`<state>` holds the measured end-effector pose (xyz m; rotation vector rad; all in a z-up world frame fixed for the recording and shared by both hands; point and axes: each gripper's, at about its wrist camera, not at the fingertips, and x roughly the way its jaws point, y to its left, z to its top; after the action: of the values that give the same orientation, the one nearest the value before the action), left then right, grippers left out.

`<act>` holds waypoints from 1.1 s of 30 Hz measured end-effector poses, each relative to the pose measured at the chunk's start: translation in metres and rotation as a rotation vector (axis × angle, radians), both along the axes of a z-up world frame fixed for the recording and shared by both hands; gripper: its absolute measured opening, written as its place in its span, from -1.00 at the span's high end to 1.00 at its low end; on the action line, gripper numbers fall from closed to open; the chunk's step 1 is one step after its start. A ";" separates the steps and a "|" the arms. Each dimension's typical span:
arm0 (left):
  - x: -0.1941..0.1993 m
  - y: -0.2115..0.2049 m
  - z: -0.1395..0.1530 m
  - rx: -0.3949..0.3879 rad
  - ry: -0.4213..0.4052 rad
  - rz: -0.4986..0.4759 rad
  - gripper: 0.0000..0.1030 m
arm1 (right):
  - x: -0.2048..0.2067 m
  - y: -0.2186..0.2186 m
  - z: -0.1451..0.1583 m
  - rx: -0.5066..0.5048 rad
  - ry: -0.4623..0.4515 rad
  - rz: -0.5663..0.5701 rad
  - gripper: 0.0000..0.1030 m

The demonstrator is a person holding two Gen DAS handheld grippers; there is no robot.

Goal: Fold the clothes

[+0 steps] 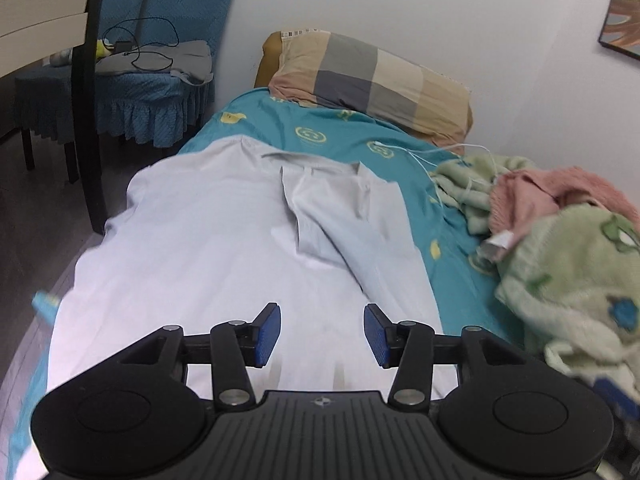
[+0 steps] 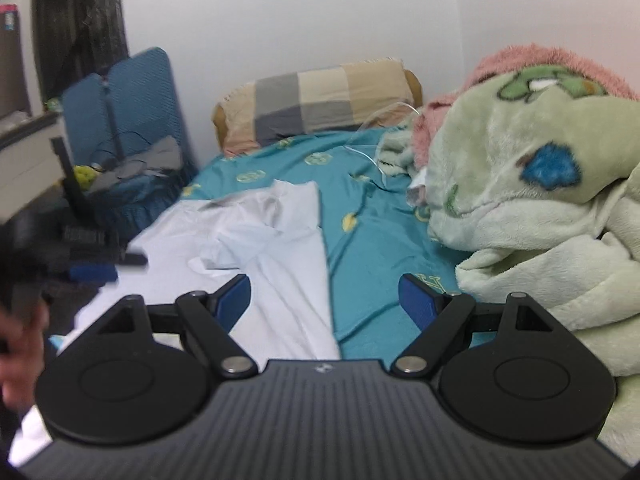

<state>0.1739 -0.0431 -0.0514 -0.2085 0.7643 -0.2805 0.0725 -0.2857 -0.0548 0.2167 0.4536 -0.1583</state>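
Note:
A pale white-blue shirt (image 1: 208, 248) lies spread on the teal bedsheet (image 1: 320, 132), its right sleeve folded inward over the body (image 1: 336, 216). My left gripper (image 1: 322, 334) is open and empty, just above the shirt's lower part. In the right wrist view the shirt (image 2: 280, 248) lies left of centre. My right gripper (image 2: 325, 300) is open and empty over the shirt's right edge and the sheet (image 2: 372, 232). The left gripper (image 2: 92, 264) shows blurred at the left there.
A checked pillow (image 1: 372, 80) lies at the bed's head by the wall. A green and pink fleece blanket pile (image 1: 568, 248) fills the right side (image 2: 532, 184). A white cable (image 1: 432, 152) crosses the sheet. A blue-covered chair (image 1: 148, 80) stands left of the bed.

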 end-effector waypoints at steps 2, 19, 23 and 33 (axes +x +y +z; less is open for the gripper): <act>-0.027 0.010 -0.005 -0.011 0.015 0.008 0.05 | -0.012 0.003 0.007 -0.015 -0.010 0.001 -0.60; -0.138 0.010 -0.021 0.053 -0.043 -0.114 -0.11 | -0.071 0.009 0.025 -0.022 0.019 0.043 -0.60; -0.146 -0.011 -0.034 -0.012 0.013 -0.186 -0.11 | -0.075 -0.016 0.033 0.036 0.012 0.027 -0.60; -0.148 -0.052 -0.066 -0.209 0.150 -0.348 0.01 | -0.082 -0.083 0.033 0.201 0.015 -0.086 -0.60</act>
<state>0.0254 -0.0955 -0.1171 -0.2962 0.9204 -0.6823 -0.0091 -0.3685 -0.0221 0.4323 0.4758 -0.1986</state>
